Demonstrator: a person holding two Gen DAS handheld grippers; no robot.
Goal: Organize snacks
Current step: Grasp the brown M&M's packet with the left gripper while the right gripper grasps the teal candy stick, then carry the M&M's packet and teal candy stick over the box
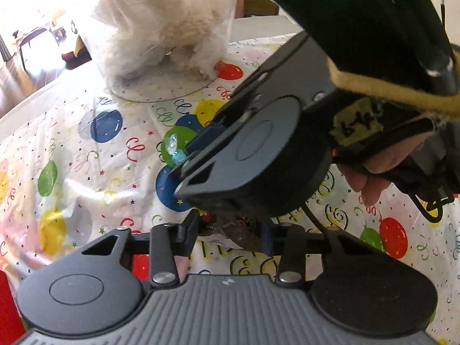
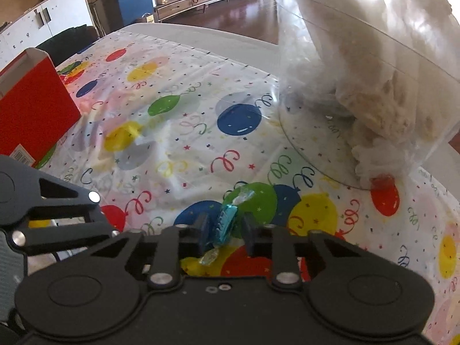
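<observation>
My right gripper (image 2: 222, 231) stands open around a blue-wrapped candy (image 2: 225, 221) that lies on the balloon-print tablecloth; its fingers sit on either side with a gap left. The same candy (image 1: 175, 152) shows in the left wrist view by the right gripper's fingertips (image 1: 187, 155). My left gripper (image 1: 230, 231) has a dark brown wrapped snack (image 1: 238, 234) between its fingers, low over the cloth, right beside the right gripper. A clear plastic tub (image 2: 359, 66) with pale fluffy snack bags stands at the back right; it also shows in the left wrist view (image 1: 161, 28).
A red open-topped carton (image 2: 31, 109) stands at the left on the table (image 2: 172, 34). The tablecloth (image 2: 172, 132) is wrinkled plastic. Chairs, cabinets and wooden floor lie beyond the far edge.
</observation>
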